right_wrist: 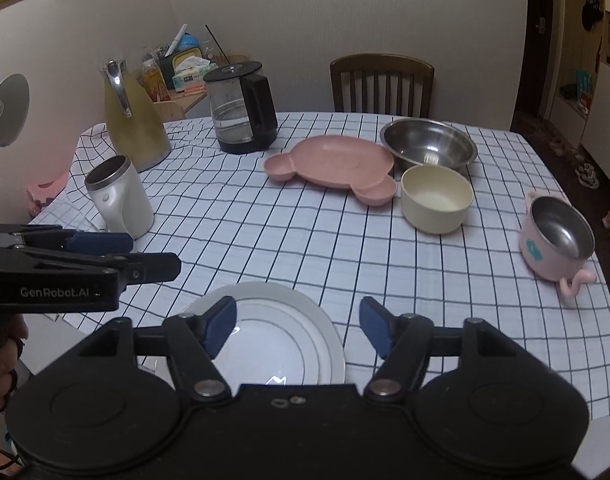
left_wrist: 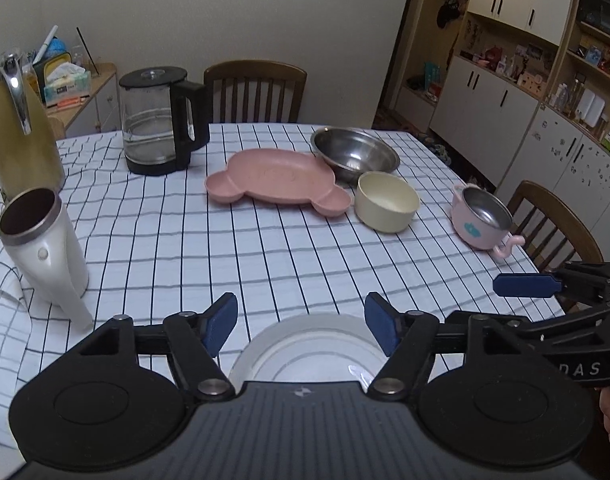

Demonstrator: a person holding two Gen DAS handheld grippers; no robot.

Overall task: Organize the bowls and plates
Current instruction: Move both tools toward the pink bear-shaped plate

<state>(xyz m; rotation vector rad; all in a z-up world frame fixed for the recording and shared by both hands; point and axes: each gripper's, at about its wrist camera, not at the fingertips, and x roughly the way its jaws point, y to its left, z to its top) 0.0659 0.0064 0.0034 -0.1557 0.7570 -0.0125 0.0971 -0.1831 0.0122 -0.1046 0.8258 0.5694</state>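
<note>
Both claws stand apart with nothing between their pads. The left gripper and right gripper hang above the white plate, which lies flat on the checked tablecloth. Beyond them sit the pink plate, cream bowl, steel bowl and pink cup.

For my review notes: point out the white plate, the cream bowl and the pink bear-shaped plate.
white plate (right_wrist: 273, 340), right wrist view, inner well.
cream bowl (right_wrist: 435, 200), right wrist view, inside bottom.
pink bear-shaped plate (left_wrist: 275, 178), left wrist view, main compartment.
</note>
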